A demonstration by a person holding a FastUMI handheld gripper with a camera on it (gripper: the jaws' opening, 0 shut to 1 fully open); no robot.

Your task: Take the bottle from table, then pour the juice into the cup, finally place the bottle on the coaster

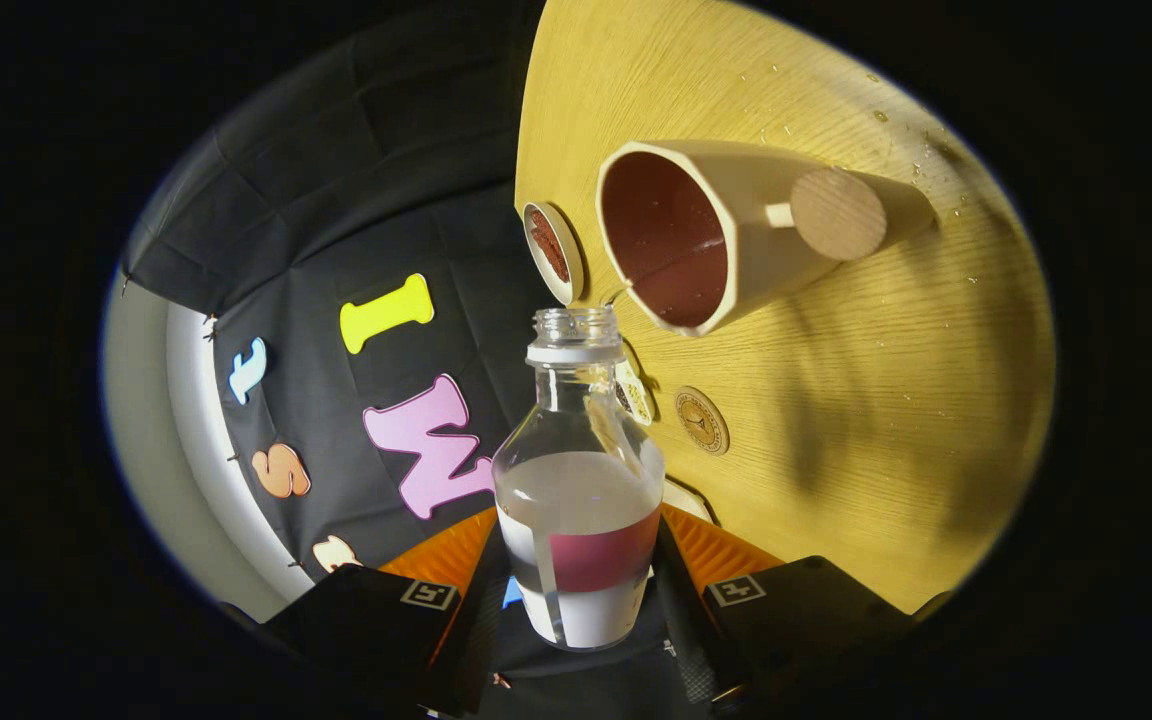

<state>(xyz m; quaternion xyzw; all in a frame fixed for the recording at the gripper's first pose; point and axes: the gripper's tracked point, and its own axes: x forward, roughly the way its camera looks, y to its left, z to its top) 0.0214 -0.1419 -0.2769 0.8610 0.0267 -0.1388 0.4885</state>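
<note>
My gripper (pixel 581 585) is shut on a clear glass bottle (pixel 578 470), both fingers pressing its lower body with the white-and-red label. The bottle has no cap and is about half full of pale liquid. The view is rolled, so the wooden table (pixel 886 420) stands on its side and the bottle lies tipped over relative to it. The bottle's mouth (pixel 576 325) points near the rim of a cream faceted cup (pixel 736 235) with a dark red inside and a round wooden knob. I see no stream. A round white-rimmed coaster (pixel 551 250) lies beside the cup.
A small round wooden disc (pixel 702 420) sits on the table beside the bottle's shoulder, and a small flat tag (pixel 634 390) shows behind its neck. Droplets (pixel 896 130) speckle the table past the cup. The black booth cloth (pixel 356 200) hangs beyond the table's edge.
</note>
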